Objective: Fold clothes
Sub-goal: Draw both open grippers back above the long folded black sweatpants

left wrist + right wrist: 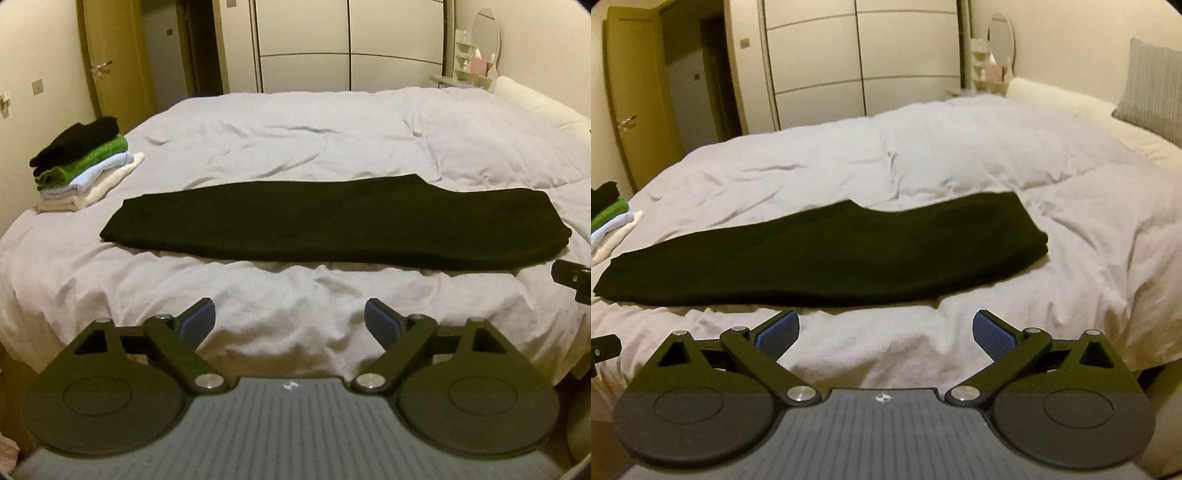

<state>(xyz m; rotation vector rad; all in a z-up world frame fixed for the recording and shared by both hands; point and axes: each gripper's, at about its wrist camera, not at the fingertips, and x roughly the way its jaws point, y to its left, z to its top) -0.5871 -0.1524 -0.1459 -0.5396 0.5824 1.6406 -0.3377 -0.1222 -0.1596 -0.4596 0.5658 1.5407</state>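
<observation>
A black garment (332,221) lies folded into a long flat strip across the near part of the bed (280,140); it also shows in the right wrist view (827,254). My left gripper (290,319) hovers open over the duvet just short of the strip's near edge, with nothing between its blue pads (197,321). My right gripper (886,332) is open too, short of the strip's right half, and empty. Part of the right gripper (574,278) shows at the right edge of the left wrist view.
A stack of folded clothes (83,162), black on green, pale blue and white, sits at the bed's left edge. The wrinkled duvet (960,155) covers the bed. A pillow (1152,88) and headboard lie at the right. A wardrobe (351,44) and a wooden door (114,62) stand behind.
</observation>
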